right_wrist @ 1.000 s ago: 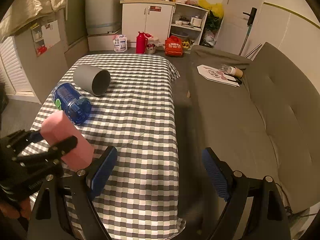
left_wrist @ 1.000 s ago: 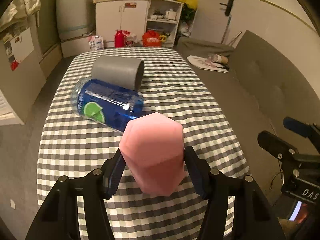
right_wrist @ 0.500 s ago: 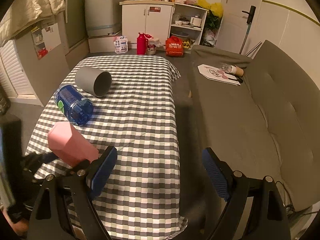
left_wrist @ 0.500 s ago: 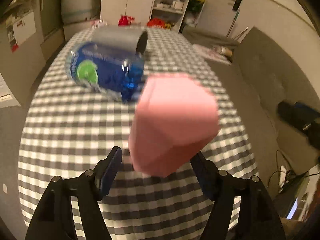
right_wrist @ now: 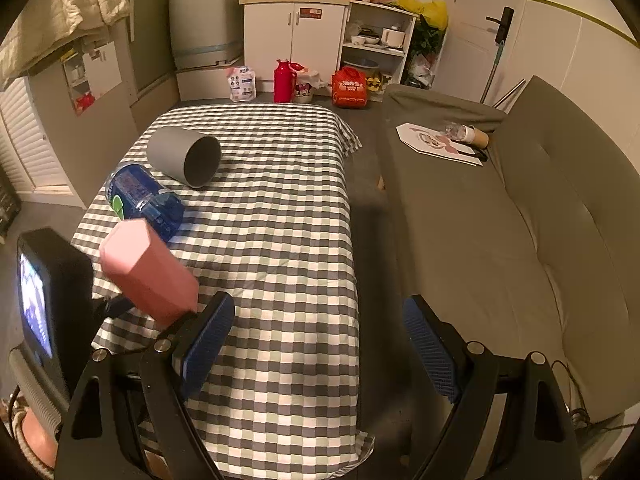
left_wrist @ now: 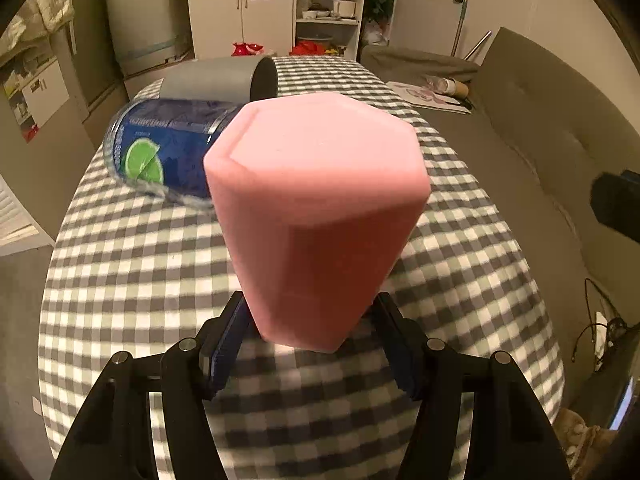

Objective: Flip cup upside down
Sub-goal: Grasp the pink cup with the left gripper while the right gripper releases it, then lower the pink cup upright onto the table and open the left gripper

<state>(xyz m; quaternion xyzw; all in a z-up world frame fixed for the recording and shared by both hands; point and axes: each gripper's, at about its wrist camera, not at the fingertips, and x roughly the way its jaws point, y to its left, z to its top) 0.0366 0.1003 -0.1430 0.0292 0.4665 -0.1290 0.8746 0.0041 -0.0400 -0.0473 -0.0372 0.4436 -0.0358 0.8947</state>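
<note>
My left gripper [left_wrist: 310,344] is shut on a pink hexagonal cup [left_wrist: 316,208], holding it off the checked tablecloth with its closed base turned up and away from me. The same cup shows in the right wrist view [right_wrist: 148,272], tilted over the table's front left. My right gripper [right_wrist: 320,348] is open and empty above the table's front right edge. A grey cup [right_wrist: 184,156] lies on its side at the far left, mouth facing right.
A blue bottle with a lime label [right_wrist: 140,200] lies on its side between the grey cup and the pink cup. A grey sofa [right_wrist: 520,240] stands right of the table [right_wrist: 280,240]. Cabinets and bags [right_wrist: 348,88] stand beyond the far end.
The left gripper has lifted and turned the pink cup, so its closed base now faces up and forward and fills more of the view. The right gripper has stayed put.
</note>
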